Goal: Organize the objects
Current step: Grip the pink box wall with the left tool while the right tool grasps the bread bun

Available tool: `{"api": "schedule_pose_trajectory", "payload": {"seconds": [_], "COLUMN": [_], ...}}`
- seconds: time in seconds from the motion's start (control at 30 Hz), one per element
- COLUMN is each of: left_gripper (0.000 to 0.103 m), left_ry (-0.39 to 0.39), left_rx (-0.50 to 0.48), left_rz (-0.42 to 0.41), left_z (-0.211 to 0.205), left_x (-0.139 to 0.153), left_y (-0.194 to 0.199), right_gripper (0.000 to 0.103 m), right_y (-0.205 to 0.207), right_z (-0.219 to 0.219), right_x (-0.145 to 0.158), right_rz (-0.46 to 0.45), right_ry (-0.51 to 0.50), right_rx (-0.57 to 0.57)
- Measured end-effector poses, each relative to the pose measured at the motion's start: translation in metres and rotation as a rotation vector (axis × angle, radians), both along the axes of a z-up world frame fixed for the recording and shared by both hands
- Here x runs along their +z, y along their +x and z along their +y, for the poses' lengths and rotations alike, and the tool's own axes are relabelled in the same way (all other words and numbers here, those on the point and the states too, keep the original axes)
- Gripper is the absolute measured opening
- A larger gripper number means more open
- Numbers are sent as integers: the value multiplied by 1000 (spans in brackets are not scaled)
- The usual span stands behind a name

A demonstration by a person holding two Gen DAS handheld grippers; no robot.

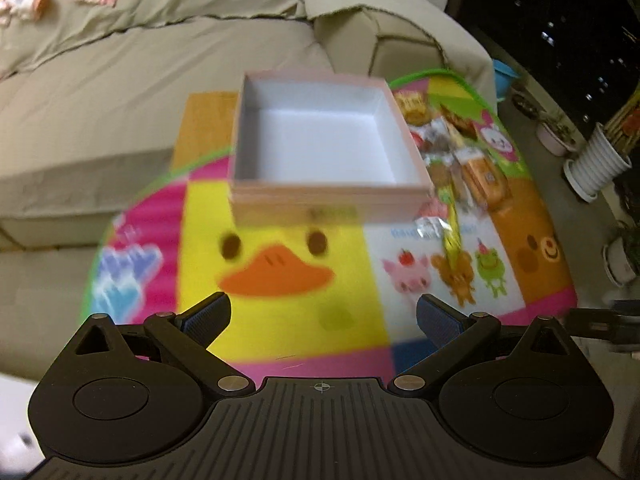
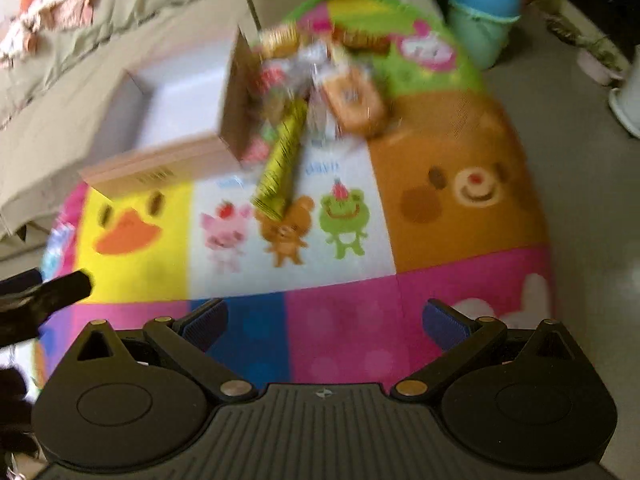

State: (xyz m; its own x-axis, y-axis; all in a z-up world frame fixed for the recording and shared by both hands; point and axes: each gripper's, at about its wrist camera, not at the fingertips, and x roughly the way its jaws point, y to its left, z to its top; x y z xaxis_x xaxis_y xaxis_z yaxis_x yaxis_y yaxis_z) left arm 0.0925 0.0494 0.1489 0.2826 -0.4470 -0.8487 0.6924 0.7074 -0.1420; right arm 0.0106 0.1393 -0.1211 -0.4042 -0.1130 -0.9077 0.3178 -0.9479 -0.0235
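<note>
Play mat (image 1: 280,312), box (image 1: 328,148), snack packets (image 2: 320,80), sofa (image 1: 120,72)

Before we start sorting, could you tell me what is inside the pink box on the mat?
The box shows only its bare white floor and walls. The snack packets lie beside it on the mat. The near wall hides a thin strip of floor.

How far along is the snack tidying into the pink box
Nothing looks done: the pink-sided cardboard box is empty. Nothing is in hand; the left gripper and right gripper are open. The pile of wrapped snacks beside the box remains on the colourful cartoon mat.
</note>
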Motion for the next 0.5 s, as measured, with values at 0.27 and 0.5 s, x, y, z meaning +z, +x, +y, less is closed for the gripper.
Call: {"api": "schedule_pose_trajectory", "payload": {"seconds": [0.27, 0.5], "left_gripper": [103, 103], "left_ry": [-58, 5], "left_rx": [-51, -27], "left_rz": [-18, 18], "left_z": [-4, -41], "left_x": [27, 2], "left_y": [74, 107], "right_gripper": [103, 103], "right_y": [20, -20], "right_z": [-30, -32], "right_x": [109, 171], "right_rz": [93, 281], "right_ry": [-58, -77], "right_rx": [-97, -52]}}
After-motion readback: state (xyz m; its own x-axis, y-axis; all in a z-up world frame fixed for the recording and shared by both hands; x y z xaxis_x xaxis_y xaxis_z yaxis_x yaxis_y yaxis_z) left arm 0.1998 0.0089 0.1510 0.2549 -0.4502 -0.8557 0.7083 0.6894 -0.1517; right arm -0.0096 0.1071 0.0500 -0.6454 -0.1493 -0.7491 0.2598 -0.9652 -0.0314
